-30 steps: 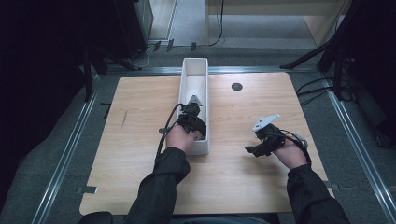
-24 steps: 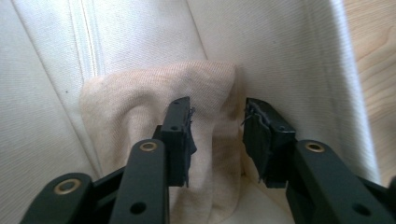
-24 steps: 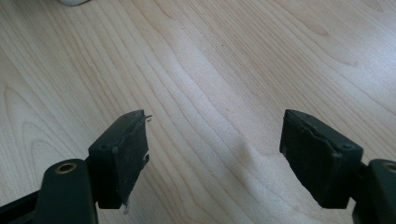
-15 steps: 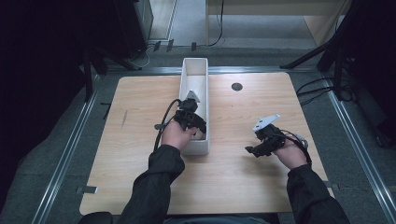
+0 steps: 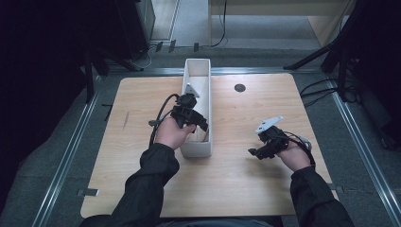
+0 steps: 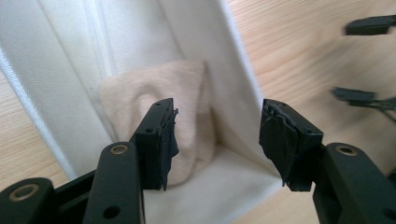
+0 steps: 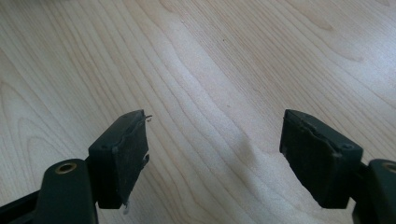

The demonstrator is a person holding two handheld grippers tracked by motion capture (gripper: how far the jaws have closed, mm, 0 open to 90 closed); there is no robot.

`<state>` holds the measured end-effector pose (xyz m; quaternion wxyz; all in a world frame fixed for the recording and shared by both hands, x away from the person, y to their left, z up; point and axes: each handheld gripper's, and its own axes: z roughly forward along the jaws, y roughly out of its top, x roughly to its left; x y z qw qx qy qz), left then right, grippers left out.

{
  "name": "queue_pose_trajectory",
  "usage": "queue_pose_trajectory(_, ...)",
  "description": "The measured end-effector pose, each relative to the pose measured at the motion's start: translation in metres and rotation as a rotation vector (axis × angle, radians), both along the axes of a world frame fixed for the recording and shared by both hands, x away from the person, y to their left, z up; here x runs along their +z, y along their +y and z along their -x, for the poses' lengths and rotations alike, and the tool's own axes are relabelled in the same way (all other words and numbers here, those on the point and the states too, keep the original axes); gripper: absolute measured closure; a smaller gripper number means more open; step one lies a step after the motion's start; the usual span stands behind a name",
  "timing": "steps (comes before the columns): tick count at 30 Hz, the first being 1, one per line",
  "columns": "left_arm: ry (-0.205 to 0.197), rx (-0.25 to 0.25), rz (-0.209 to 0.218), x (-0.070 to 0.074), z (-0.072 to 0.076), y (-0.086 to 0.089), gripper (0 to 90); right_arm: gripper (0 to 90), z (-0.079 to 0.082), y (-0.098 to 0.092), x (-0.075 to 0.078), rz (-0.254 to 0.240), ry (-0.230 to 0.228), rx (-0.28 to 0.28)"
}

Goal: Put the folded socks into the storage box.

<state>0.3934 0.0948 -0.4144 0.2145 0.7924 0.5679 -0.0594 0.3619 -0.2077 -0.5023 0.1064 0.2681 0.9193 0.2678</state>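
A long white bin [image 5: 204, 74] stands lengthwise in the middle of the wooden table [image 5: 236, 179]. A beige cloth [image 6: 161, 107] lies crumpled in its near end, also seen as the cloth [image 5: 202, 135] in the high view. My left gripper [image 5: 193, 124] hangs over the bin's near end, open, with nothing between its jaws; in the left gripper view its gripper [image 6: 217, 140] looks down on the cloth. My right gripper [image 5: 257, 152] rests low over bare wood at the right, open and empty, shown as the gripper [image 7: 215, 158].
A small dark round hole [image 5: 239, 88] sits in the table beyond the bin's right side. Metal rails [image 5: 66, 156] run along the table's left and right edges. Cables [image 5: 321, 92] lie on the floor at the right.
My left gripper has drawn back toward the near end of the bin and a little to the left. The right gripper has stayed where it was.
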Motion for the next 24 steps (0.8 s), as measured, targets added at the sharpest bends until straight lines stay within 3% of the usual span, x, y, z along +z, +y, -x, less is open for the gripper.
queue_pose_trajectory(3,-0.011,-0.01,-0.018,0.008,0.003,0.004,43.6,23.7,0.0,0.0,0.0,-0.001,0.0,0.0)
queue_pose_trajectory(6,-0.01,-0.012,0.004,0.011,0.005,0.011,42.9,23.7,0.0,-0.001,0.0,-0.001,0.002,-0.002)
queue_pose_trajectory(8,-0.018,-0.013,-0.008,0.013,0.006,0.016,44.5,23.7,0.0,-0.001,0.0,-0.001,0.004,-0.003)
queue_pose_trajectory(15,-0.043,0.001,0.014,0.017,0.009,0.04,43.3,23.6,-0.001,-0.001,-0.001,0.004,0.004,0.0)
queue_pose_trajectory(24,-0.093,-0.009,0.002,0.018,0.019,0.066,37.4,23.7,-0.001,0.0,-0.001,0.008,0.004,-0.002)
